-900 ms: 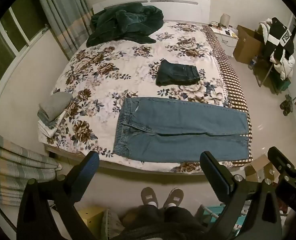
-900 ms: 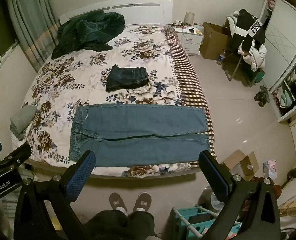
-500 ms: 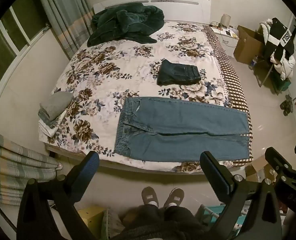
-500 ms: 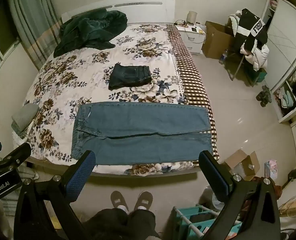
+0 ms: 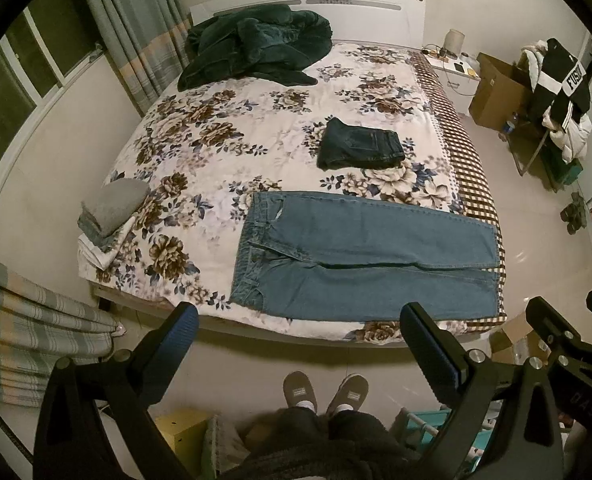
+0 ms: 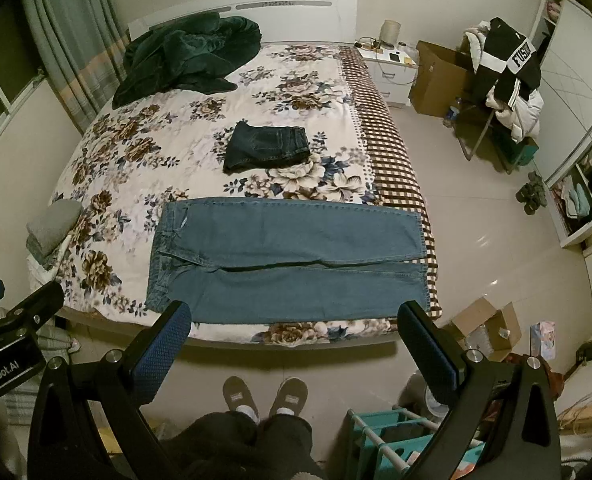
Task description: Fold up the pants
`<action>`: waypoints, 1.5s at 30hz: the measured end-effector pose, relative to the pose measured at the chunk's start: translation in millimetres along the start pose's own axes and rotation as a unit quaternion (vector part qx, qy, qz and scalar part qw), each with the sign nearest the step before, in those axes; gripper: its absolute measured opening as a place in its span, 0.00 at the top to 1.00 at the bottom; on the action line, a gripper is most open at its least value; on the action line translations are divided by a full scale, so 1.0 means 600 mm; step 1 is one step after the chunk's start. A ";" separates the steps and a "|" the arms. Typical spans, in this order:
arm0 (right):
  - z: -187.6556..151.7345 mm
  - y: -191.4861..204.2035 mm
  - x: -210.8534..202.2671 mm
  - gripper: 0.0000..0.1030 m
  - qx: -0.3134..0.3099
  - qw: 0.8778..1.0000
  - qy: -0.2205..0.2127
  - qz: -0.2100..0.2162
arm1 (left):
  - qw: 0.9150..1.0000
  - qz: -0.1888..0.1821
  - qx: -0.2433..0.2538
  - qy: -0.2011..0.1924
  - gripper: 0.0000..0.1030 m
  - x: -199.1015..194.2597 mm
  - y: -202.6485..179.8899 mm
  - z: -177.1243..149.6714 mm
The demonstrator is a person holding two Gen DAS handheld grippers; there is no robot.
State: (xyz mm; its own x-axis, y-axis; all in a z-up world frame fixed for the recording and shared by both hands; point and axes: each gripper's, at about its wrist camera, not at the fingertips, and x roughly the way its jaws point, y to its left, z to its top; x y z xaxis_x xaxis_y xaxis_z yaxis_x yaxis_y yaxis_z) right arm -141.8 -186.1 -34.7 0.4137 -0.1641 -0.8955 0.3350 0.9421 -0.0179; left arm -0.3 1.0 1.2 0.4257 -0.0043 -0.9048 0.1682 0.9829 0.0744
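Light blue jeans (image 5: 359,256) (image 6: 288,260) lie flat across the near end of the floral bed (image 5: 224,152) (image 6: 144,152), waist to the left, legs to the right. A folded dark pair of jeans (image 5: 359,144) (image 6: 266,147) rests further back on the bed. My left gripper (image 5: 299,320) hangs open, high above the floor in front of the bed, nothing between its fingers. My right gripper (image 6: 296,316) is also open and empty, beside the left one. Both are well short of the jeans.
A dark green blanket (image 5: 256,48) is heaped at the headboard. Folded grey clothes (image 5: 112,212) sit on the bed's left corner. The person's slippered feet (image 6: 266,396) stand before the bed. Cardboard boxes (image 6: 483,328), a teal rack (image 6: 391,440) and a clothes-laden chair (image 6: 503,80) are right.
Both views have drifted slightly; the bed and jeans sit a little further right and lower in the frames. Grippers stay open.
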 end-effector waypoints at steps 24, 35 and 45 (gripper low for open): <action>-0.003 0.008 -0.002 0.00 -0.002 1.000 -0.001 -0.004 | 1.000 -0.001 -0.001 -0.003 0.00 -0.001 0.001 -0.001; -0.002 0.009 -0.002 0.00 -0.002 1.000 -0.001 -0.006 | 1.000 -0.002 -0.001 -0.003 0.00 -0.001 0.007 -0.007; -0.005 0.014 -0.002 0.00 -0.002 1.000 -0.002 -0.007 | 1.000 -0.002 -0.002 -0.004 0.00 -0.001 0.009 -0.008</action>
State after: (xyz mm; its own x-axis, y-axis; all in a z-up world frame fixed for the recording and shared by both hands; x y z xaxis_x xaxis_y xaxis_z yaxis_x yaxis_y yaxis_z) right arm -142.0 -176.8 -35.2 0.4121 -0.1783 -0.8935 0.3368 0.9410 -0.0324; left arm -4.3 7.5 0.2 0.4325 -0.0102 -0.9016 0.1657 0.9838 0.0683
